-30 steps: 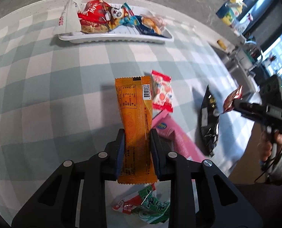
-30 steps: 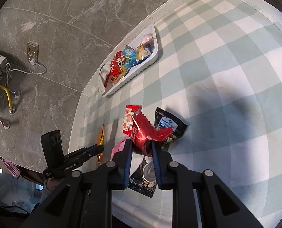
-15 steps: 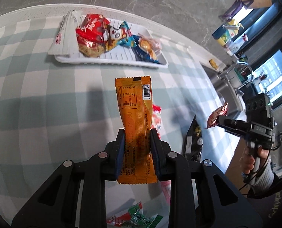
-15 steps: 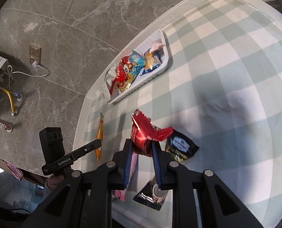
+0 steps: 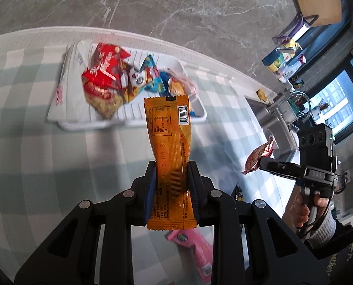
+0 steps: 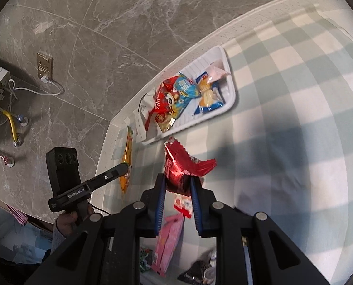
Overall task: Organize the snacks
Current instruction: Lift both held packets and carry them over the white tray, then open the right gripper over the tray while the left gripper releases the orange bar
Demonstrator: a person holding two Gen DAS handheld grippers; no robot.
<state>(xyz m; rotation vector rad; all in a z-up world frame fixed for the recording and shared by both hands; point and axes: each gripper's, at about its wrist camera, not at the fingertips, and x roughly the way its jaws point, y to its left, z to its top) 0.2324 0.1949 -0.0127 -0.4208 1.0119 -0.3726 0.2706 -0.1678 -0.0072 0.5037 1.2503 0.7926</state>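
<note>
My left gripper (image 5: 172, 180) is shut on a long orange snack packet (image 5: 170, 147), held upright above the checked tablecloth, just short of the white tray (image 5: 197, 109). The tray holds several snack bags, red and blue among them. My right gripper (image 6: 176, 187) is shut on a red snack packet (image 6: 181, 168), held above the cloth near the tray (image 6: 231, 90). In the left wrist view the right gripper (image 5: 259, 163) shows at the right with its red packet (image 5: 257, 156). In the right wrist view the left gripper (image 6: 125, 166) shows at the left with the orange packet (image 6: 127, 156).
A pink packet (image 6: 169, 239), a red-and-white packet (image 6: 183, 204), a black packet (image 6: 200, 273) and a green packet (image 6: 145, 258) lie on the cloth below my right gripper. The pink packet (image 5: 195, 244) also lies under my left gripper. A sink (image 5: 276, 128) is beyond the table's right edge.
Both grippers have moved forward toward the tray with their packets still held. The tray looks larger and closer in both views; loose packets have slid back under the grippers.
</note>
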